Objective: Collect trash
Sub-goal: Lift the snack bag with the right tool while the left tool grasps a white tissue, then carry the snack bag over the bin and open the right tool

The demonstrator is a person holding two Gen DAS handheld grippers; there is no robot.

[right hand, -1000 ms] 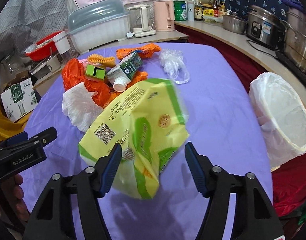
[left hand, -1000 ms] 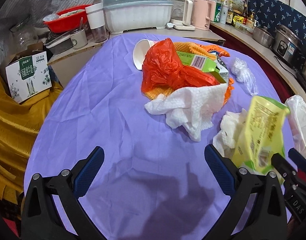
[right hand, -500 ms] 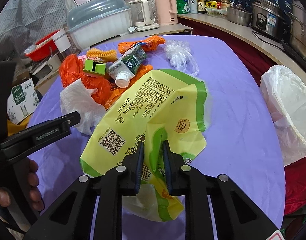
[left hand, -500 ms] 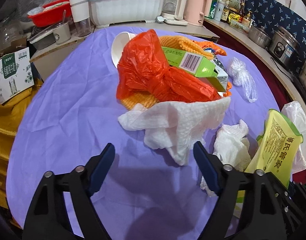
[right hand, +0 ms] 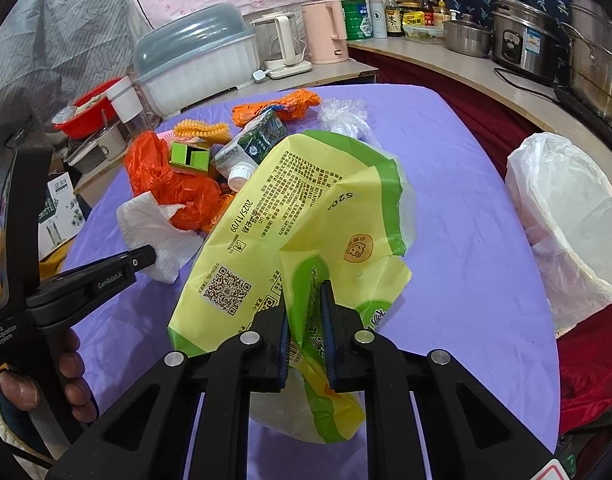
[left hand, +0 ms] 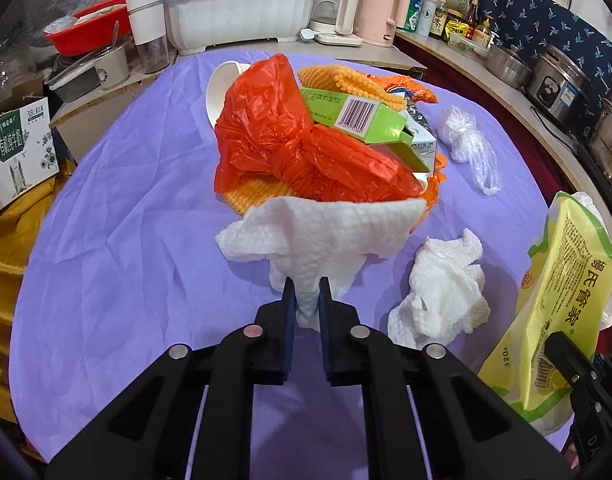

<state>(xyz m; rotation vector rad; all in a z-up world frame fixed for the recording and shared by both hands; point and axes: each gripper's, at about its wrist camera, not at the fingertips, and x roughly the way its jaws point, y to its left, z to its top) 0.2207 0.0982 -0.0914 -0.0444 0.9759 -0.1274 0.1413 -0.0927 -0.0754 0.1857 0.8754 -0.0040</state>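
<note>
My left gripper (left hand: pixel 304 284) is shut on the hanging corner of a white paper towel (left hand: pixel 325 232) that drapes off the front of the trash pile on the purple table (left hand: pixel 126 220). The pile holds a red plastic bag (left hand: pixel 274 136), a green box (left hand: pixel 353 114) and a green carton (right hand: pixel 258 144). My right gripper (right hand: pixel 304 288) is closing its jaws on a yellow-green plastic package (right hand: pixel 298 220), whose crumpled end is pinched between the pads; the package is lifted off the table. A second crumpled paper towel (left hand: pixel 445 292) lies to the right of my left gripper.
A white bag-lined bin (right hand: pixel 565 216) stands at the table's right edge. A clear plastic bag (left hand: pixel 465 140) lies right of the pile. Kettles, a covered dish rack (left hand: pixel 238 12) and pots fill the counters behind. A cardboard box (left hand: pixel 18 152) sits at the left.
My left gripper moved forward to the pile and shut on the paper towel's corner. My right gripper closed on the yellow-green package, which stays lifted.
</note>
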